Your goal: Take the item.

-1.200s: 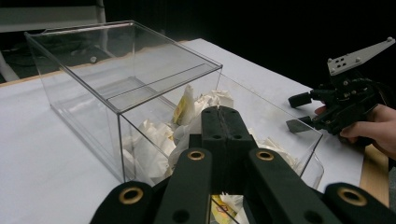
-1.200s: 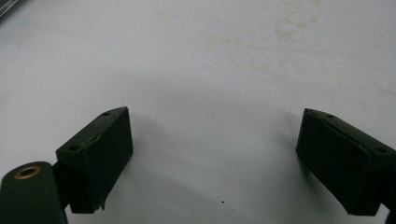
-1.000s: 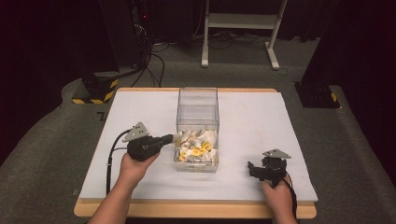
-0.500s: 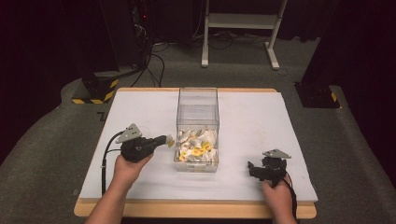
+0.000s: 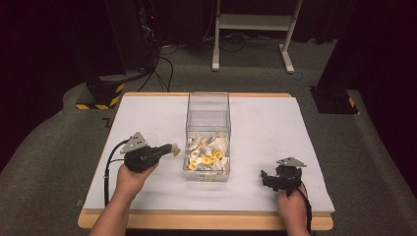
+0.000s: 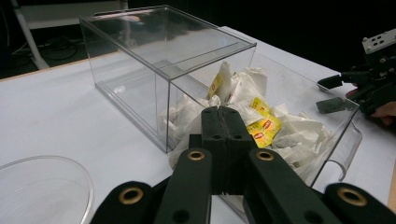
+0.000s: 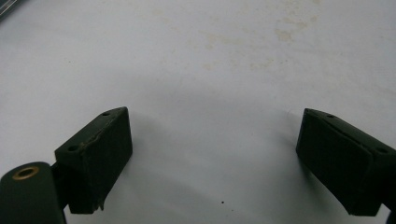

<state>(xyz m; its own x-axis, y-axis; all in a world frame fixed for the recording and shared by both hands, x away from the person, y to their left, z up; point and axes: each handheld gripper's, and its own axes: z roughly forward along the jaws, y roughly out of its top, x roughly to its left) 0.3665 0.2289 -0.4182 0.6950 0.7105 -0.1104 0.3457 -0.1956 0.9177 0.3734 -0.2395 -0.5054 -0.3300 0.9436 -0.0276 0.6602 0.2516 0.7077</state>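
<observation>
High view overhead; gripper views close, table-level.

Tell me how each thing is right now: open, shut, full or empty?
Left gripper: shut; whether it pinches anything, cannot tell.
Right gripper: open, nothing between the jaws, over bare white table.
Clear box: front end open on top, back part covered.
Tea bags: piled loose inside the box.
Clear bowl: empty as far as it shows, standing on the table.

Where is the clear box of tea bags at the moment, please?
In the high view the clear box stands mid-table on the white sheet, between the left gripper and right gripper.
</observation>
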